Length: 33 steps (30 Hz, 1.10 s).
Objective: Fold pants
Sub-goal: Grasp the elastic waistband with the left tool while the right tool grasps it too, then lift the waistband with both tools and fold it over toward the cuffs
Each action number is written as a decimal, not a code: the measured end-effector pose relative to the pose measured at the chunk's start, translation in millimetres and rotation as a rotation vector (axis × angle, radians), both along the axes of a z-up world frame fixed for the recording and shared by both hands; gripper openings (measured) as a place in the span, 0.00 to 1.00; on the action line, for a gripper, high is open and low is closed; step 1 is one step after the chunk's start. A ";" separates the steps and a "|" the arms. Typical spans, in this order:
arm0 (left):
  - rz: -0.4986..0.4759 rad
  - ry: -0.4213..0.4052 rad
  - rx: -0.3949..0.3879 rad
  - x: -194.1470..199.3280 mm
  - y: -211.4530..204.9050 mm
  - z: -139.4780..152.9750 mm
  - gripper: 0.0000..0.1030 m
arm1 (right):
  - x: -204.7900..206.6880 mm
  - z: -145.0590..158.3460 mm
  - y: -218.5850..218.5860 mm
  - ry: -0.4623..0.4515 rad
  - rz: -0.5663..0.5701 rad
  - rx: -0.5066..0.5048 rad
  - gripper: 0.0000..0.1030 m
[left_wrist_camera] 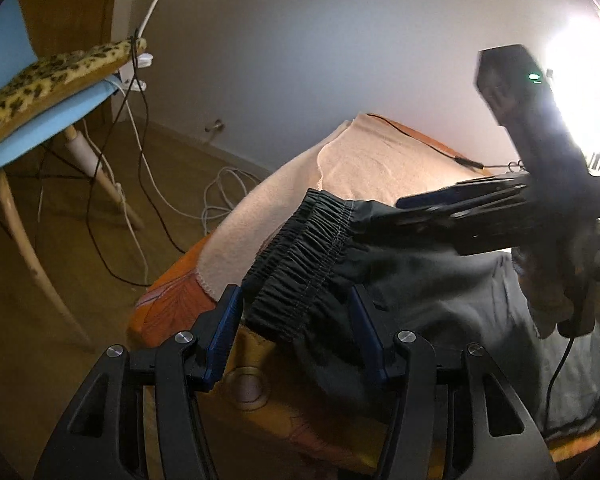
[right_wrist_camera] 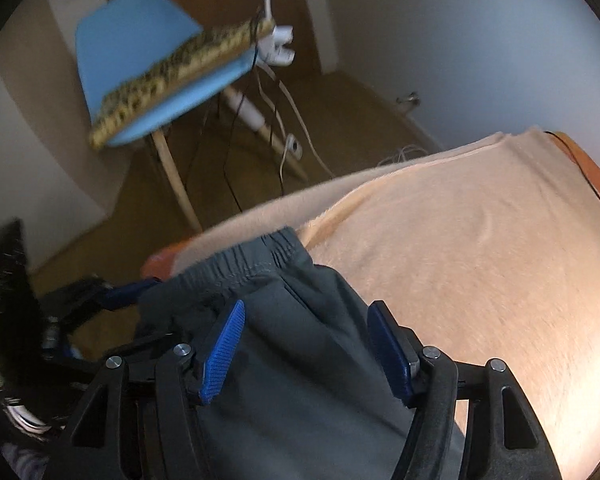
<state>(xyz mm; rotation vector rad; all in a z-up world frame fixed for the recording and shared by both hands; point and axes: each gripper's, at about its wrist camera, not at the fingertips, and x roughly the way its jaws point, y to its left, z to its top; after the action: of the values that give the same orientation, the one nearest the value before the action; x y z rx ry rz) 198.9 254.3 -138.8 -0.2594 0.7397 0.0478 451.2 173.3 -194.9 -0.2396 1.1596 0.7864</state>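
Observation:
Dark grey pants (left_wrist_camera: 440, 292) with a gathered elastic waistband (left_wrist_camera: 300, 256) lie on a peach blanket (left_wrist_camera: 372, 156) over a bed. My left gripper (left_wrist_camera: 296, 320) is open, its blue pads either side of the waistband end. My right gripper (right_wrist_camera: 306, 332) is open above the pants (right_wrist_camera: 300, 360), just behind the waistband (right_wrist_camera: 252, 264). In the left wrist view the right gripper (left_wrist_camera: 400, 204) reaches in from the right at the waistband. In the right wrist view the left gripper (right_wrist_camera: 148, 284) shows at the left, at the waistband's end.
An orange patterned bedcover (left_wrist_camera: 172, 304) lies under the blanket. A blue chair (right_wrist_camera: 140, 52) with a leopard-print cushion (right_wrist_camera: 180, 76) stands on the wooden floor, with several cables (left_wrist_camera: 140, 184) around it. A black cable (left_wrist_camera: 428, 144) crosses the bed. A bright lamp (left_wrist_camera: 580, 92) glares at right.

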 end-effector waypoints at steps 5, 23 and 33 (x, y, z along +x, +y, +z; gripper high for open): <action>0.006 -0.014 -0.039 -2.7 11.5 0.1 0.52 | -10.4 -3.6 0.7 0.015 0.040 0.018 0.02; -0.014 0.022 -0.124 24.1 16.1 -8.9 0.59 | 4.3 -2.8 -13.8 -0.097 -0.059 -0.073 0.00; 0.033 -0.044 -0.156 21.9 11.6 -3.9 0.20 | 4.8 5.1 -25.4 -0.106 -0.107 -0.031 0.16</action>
<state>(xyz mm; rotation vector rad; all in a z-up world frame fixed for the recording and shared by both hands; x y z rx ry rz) 220.8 265.9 -142.7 -0.4203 0.6959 0.0150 456.0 147.9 -189.8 -0.2406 1.0758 0.6545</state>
